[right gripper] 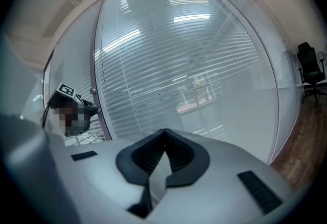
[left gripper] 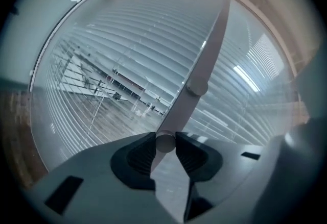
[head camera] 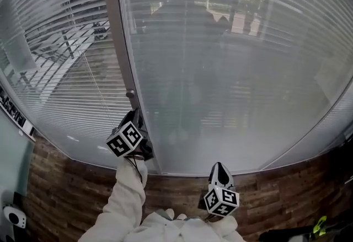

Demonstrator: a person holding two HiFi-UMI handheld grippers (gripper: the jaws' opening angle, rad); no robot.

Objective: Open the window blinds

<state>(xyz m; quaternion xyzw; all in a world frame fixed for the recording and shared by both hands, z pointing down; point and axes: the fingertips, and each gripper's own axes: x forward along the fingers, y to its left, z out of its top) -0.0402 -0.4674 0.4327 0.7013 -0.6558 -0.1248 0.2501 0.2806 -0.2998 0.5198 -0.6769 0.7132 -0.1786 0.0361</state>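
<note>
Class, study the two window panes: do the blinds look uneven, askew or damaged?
The left pane's blinds are tilted open, showing outside clearly; the right pane's blinds look hazy, mostly shut. Nothing appears bent or broken.

Smooth matt knob (left gripper: 165, 142) and post (left gripper: 207, 62), glossy glass (head camera: 231, 81), wood-plank floor (head camera: 276, 191).

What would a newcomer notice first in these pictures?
A glass wall with blinds fills every view. At its grey frame, the left gripper is shut on a small round knob; the right gripper hangs lower right in the head view, shut and empty.
</note>
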